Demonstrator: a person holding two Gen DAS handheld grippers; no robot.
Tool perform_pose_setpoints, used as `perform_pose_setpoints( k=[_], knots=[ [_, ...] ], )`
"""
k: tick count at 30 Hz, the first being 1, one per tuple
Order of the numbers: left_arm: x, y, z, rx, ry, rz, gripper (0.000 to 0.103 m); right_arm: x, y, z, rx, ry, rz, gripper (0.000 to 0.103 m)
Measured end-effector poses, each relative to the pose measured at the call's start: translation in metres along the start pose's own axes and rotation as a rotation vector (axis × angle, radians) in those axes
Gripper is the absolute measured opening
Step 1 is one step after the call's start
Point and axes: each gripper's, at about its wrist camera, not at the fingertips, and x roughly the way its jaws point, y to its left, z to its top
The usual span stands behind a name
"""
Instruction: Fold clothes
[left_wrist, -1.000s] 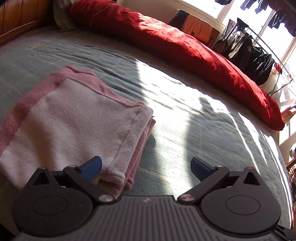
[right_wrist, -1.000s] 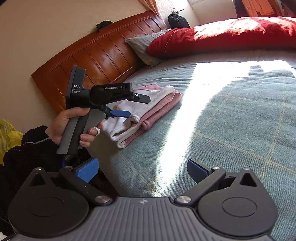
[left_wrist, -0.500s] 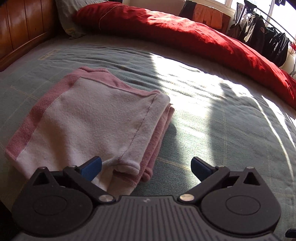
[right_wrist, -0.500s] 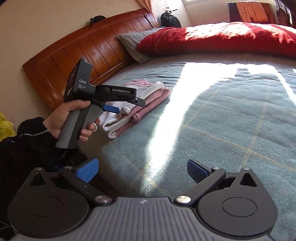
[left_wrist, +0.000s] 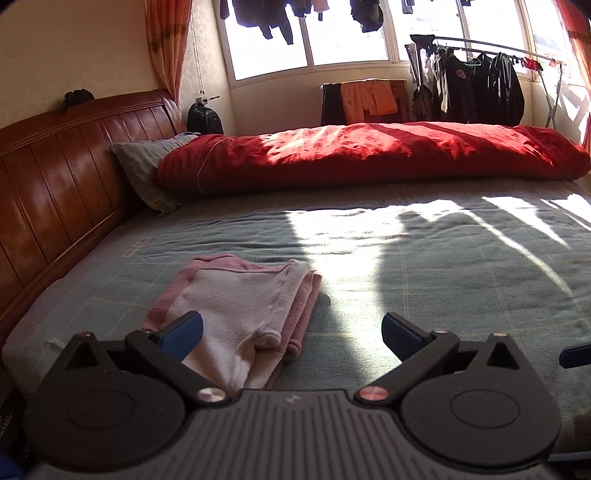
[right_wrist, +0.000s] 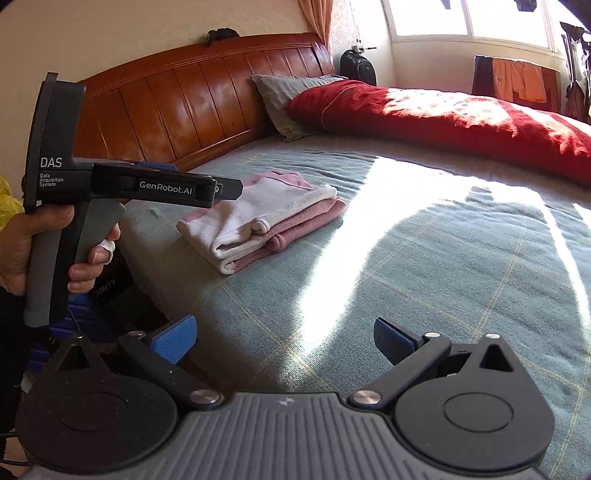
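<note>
A pink and white garment (left_wrist: 236, 306) lies folded in a flat stack on the green bedspread (left_wrist: 443, 280), near the bed's front left corner. My left gripper (left_wrist: 291, 334) hovers open just short of it, its left blue pad over the stack's near edge, nothing held. The right wrist view shows the same folded garment (right_wrist: 266, 218) ahead to the left, with the left gripper (right_wrist: 227, 188) held by a hand level beside it. Over the bed's near edge, well short of the garment, my right gripper (right_wrist: 286, 338) stands open with nothing between its pads.
A long red duvet roll (left_wrist: 369, 155) and a grey pillow (left_wrist: 144, 170) lie along the far side. The wooden headboard (left_wrist: 55, 192) bounds the left. A rack of dark clothes (left_wrist: 480, 88) stands by the window. Sunlit bedspread stretches right of the garment.
My left gripper has pulled back and levelled out, so the garment now looks smaller and farther off. The right gripper's view has shifted slightly; the garment has stayed put.
</note>
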Motion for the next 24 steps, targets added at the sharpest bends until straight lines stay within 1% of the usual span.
perform_pose_setpoints(
  k=[4,5,7,10,13,15,17,19,24],
  knots=[
    [-0.034,-0.018,-0.018,0.073,-0.059,0.111,0.103,-0.012,0.013,-0.003,-0.053,-0.024,-0.069,0.103],
    [-0.041,-0.019,-0.021,0.067,-0.066,0.115,0.103,-0.014,0.016,-0.004,-0.068,-0.029,-0.088,0.103],
    [-0.054,-0.02,-0.029,0.033,-0.062,0.097,0.103,-0.018,0.023,-0.007,-0.095,-0.037,-0.111,0.103],
    [-0.065,-0.021,-0.04,-0.013,-0.028,0.106,0.103,-0.024,0.034,-0.014,-0.132,-0.034,-0.135,0.103],
    [-0.074,-0.019,-0.052,-0.09,0.026,0.153,0.103,-0.029,0.044,-0.021,-0.155,-0.026,-0.143,0.103],
    [-0.082,-0.016,-0.062,-0.161,0.062,0.194,0.103,-0.031,0.05,-0.023,-0.153,-0.01,-0.15,0.103],
    [-0.089,-0.013,-0.069,-0.2,0.084,0.243,0.103,-0.031,0.055,-0.026,-0.149,0.002,-0.151,0.103],
    [-0.096,-0.011,-0.076,-0.213,0.102,0.279,0.103,-0.031,0.06,-0.029,-0.141,0.012,-0.149,0.103],
    [-0.11,-0.003,-0.089,-0.241,0.137,0.254,0.103,-0.027,0.073,-0.036,-0.134,0.058,-0.143,0.103]
  ],
)
